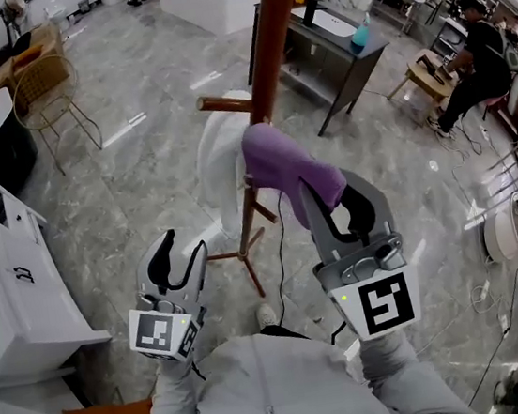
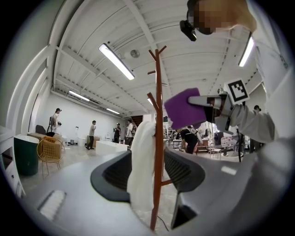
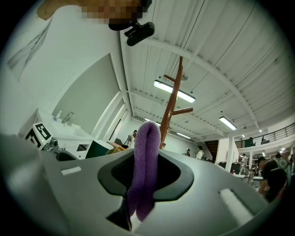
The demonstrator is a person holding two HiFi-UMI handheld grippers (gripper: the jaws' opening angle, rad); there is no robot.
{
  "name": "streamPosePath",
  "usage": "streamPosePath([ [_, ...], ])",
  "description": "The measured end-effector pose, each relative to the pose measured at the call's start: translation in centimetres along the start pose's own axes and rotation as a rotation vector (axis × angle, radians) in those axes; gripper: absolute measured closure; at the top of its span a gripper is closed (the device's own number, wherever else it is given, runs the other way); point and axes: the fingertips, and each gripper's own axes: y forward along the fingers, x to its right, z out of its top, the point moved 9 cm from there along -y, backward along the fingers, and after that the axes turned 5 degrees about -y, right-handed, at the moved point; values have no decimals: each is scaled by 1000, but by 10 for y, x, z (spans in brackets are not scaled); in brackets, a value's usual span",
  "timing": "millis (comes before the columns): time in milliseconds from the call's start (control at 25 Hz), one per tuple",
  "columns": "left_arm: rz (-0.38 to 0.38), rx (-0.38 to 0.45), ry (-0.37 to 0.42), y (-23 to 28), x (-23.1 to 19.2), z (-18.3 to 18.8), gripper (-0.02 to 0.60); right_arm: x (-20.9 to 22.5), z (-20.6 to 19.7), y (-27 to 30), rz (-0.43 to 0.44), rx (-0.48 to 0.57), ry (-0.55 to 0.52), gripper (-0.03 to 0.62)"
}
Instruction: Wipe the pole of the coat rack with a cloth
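The right gripper (image 1: 339,202) sits at lower centre-right of the head view, its jaws clenched on a purple cloth (image 1: 287,164). In the right gripper view the cloth (image 3: 145,170) stands as a folded loop pinched between the two jaws, one end hanging below them.

The cloth bunches out ahead of the jaws toward the brown pole (image 1: 265,39), which runs from the top centre of the head view down to splayed legs on the floor. In the left gripper view the cloth (image 2: 184,108) is at centre right, its left edge just beside the pole (image 2: 158,138). Whether the two touch cannot be told. In the right gripper view the pole (image 3: 173,106) rises behind the cloth, tilted to the upper right.

The left gripper (image 1: 178,254) is at lower left of the head view, apart from the rack. Its jaws are released and grasp nothing, and the pole shows through the gap, farther off.

A white garment (image 1: 220,159) hangs on the rack, left of the pole. A wicker chair (image 1: 45,92) stands at upper left, and a person (image 1: 476,59) sits at upper right.
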Motion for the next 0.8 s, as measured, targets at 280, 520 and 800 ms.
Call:
streamPosePath([
  [280, -3, -13, -7, 11, 5, -4, 345, 25, -47, -10, -48, -119, 48, 513],
  [520, 14, -25, -10, 14, 3, -7, 345, 26, -93, -2, 36, -207, 131, 513],
  [800, 41, -39, -18, 20, 2, -10, 345, 26, -130, 27, 149, -232, 230, 513],
])
